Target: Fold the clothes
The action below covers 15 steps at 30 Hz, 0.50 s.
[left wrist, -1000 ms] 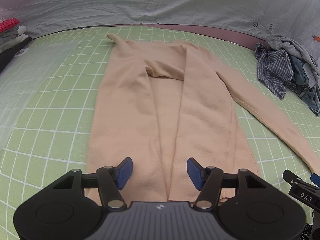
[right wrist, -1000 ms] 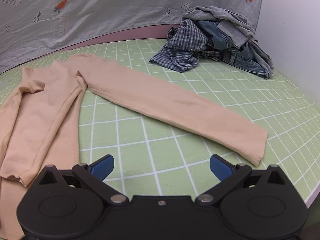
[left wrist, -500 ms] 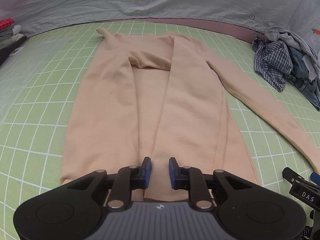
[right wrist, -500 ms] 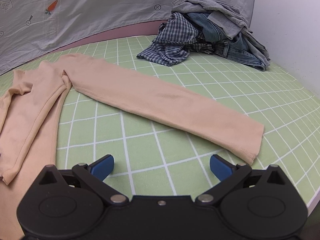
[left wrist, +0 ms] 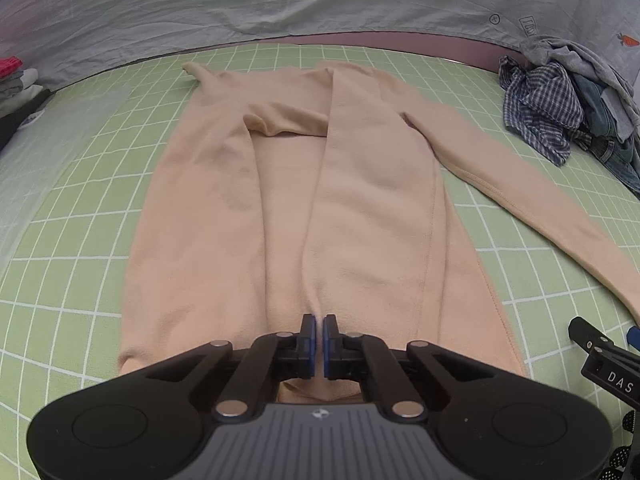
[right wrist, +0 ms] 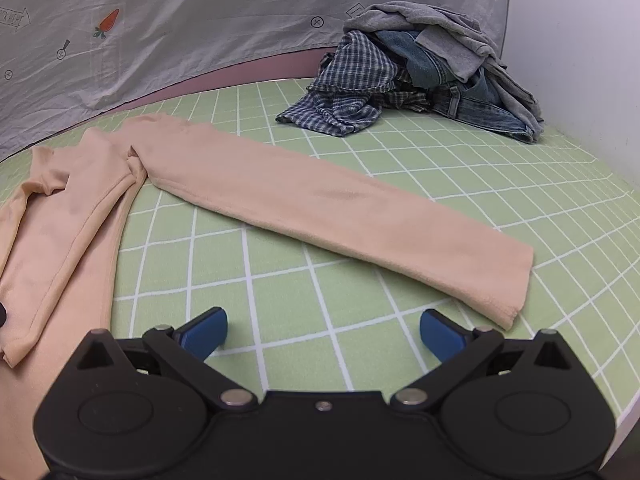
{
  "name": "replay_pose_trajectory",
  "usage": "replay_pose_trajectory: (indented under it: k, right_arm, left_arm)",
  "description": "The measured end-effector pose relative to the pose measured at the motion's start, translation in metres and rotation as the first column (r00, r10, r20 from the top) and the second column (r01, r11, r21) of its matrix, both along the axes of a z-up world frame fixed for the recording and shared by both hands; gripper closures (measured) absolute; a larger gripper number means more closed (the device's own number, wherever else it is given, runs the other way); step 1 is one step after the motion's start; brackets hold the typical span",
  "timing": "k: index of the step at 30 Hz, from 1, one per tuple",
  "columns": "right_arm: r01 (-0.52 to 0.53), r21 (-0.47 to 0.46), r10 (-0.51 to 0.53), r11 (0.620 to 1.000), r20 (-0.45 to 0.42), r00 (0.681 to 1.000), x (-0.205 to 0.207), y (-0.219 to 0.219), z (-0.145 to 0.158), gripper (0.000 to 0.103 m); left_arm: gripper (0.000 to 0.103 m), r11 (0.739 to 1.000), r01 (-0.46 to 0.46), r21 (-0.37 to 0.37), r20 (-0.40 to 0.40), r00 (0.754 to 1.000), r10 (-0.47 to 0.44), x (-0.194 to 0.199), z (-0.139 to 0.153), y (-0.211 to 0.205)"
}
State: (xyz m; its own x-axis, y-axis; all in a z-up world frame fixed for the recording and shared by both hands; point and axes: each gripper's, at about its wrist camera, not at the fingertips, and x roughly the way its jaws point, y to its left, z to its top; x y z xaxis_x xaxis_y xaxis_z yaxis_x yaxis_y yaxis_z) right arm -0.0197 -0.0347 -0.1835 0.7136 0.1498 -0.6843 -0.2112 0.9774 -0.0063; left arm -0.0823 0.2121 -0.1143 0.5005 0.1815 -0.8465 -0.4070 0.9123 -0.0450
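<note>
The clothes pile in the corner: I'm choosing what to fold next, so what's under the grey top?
Under the grey top show blue jeans and a checked shirt. Anything deeper in the pile is covered.

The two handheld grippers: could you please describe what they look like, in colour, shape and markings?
Both are matte black, with two round housings at the base and angled linkage arms joined by silver pivot pins. The jaws end in blue pads. The left gripper has a grey ribbed plate with a small logo at its centre; the right gripper has a plain black centre with one screw, and its side carries a label reading "DAS".
</note>
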Motion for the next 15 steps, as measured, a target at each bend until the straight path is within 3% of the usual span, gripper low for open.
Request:
replay_pose_trajectory:
  k: [11, 15]
  right_arm:
    - [-0.003, 0.003, 0.003, 1.000, 0.037, 0.999, -0.004, 0.000, -0.003, 0.000]
    - [-0.005, 0.004, 0.005, 1.000, 0.052, 0.999, -0.006, 0.000, -0.004, 0.000]
  left_arm:
    - [0.099, 0.996, -0.073, -0.052, 0.071, 0.995, 0.077, -0.019, 0.032, 0.006]
    - [0.099, 0.983, -0.134, -0.122, 0.104, 0.984, 0.147, -0.040, 0.045, 0.016]
